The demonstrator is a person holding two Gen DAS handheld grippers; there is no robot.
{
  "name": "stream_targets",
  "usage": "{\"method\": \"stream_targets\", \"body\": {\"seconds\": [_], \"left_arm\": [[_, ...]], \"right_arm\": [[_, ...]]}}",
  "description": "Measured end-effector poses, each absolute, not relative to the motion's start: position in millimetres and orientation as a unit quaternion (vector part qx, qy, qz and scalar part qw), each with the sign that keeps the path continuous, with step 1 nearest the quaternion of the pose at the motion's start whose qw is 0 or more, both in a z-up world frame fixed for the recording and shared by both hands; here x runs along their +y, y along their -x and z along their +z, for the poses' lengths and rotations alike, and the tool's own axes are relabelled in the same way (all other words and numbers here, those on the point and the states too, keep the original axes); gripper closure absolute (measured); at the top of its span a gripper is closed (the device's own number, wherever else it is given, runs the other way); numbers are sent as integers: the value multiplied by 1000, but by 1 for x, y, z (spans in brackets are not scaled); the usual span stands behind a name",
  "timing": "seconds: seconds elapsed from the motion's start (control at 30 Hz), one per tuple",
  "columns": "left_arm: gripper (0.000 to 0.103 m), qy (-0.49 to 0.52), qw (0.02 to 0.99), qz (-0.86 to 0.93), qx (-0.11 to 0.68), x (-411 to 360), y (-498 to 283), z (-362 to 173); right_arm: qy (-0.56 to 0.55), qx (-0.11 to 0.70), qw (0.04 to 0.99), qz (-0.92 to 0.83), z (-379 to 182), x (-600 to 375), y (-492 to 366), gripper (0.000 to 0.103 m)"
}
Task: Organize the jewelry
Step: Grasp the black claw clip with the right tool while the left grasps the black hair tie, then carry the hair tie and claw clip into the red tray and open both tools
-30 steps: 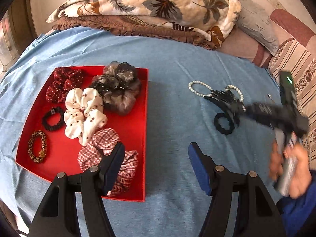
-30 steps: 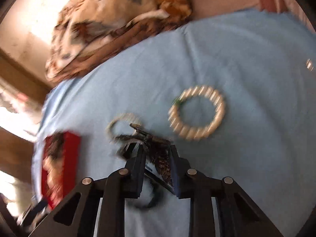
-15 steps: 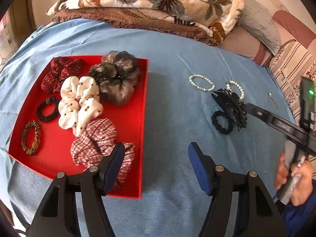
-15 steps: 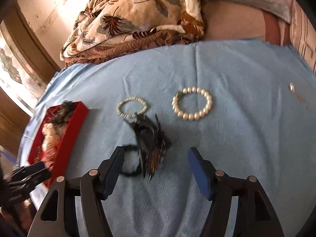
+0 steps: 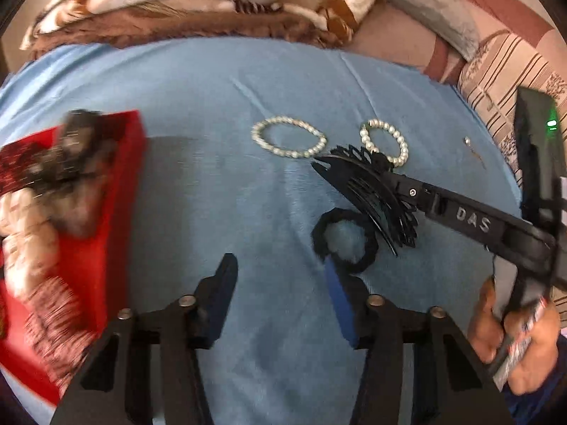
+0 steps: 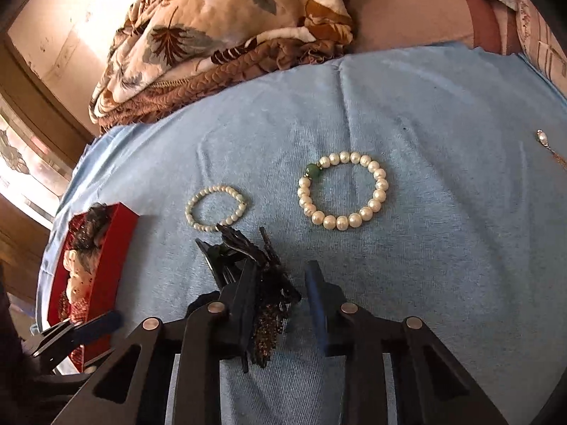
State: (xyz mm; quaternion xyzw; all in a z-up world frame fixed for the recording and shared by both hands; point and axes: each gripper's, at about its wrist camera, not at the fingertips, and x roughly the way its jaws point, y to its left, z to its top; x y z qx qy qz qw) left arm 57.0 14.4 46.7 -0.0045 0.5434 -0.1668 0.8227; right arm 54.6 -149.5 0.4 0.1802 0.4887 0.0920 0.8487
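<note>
Your scrunchies sit in the red tray (image 5: 117,191), but the hair claw (image 6: 248,265), two pearl bracelets (image 6: 342,191) and black hair tie (image 5: 345,241) remain on the bed, both hand-held grippers (image 5: 280,301) released.

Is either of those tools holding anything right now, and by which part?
Nothing is gripped. The right tool straddles the near end of the black claw clip with a gap still showing; the left tool is open and holds nothing.
</note>
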Motion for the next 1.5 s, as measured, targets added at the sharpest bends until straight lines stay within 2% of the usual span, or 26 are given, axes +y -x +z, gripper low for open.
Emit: {"method": "stream_targets", "body": {"seconds": [0.13,0.17,0.23,0.27,0.3,0.33,0.47,0.63,0.9,1.13,1.27,1.5], "left_arm": [[60,-13,826,-166,539,-2,-68,36],[60,-18,826,-168,537,-7,-70,36],[61,-32,828,-170,533,-17,-70,34],[71,-39,830,-169,530,-22,-69,33],[89,-51,832,-168,527,-27,-68,32],[96,-60,832,-167,526,-30,-66,31],[97,-29,828,-176,532,-19,-61,42],[97,5,840,-186,510,8,-36,81],[96,85,866,-146,470,102,18,132],[96,95,889,-9,448,205,45,140],[96,141,882,50,446,270,48,134],[96,183,869,74,454,314,47,111]], "right_arm": [[-181,484,851,94,-1,-147,-58,74],[-185,483,851,98,-2,-147,-58,80],[-189,481,850,104,0,-146,-58,85],[-187,480,851,105,1,-145,-57,85],[-184,478,853,105,4,-145,-55,85],[-182,474,855,104,7,-146,-52,85],[-187,458,863,102,23,-155,-36,85],[-206,440,868,99,45,-168,-9,85],[-220,422,872,113,73,-160,27,85],[-212,420,869,153,90,-118,46,85],[-192,425,864,188,96,-77,50,85],[-149,441,850,245,96,0,39,85]]}}
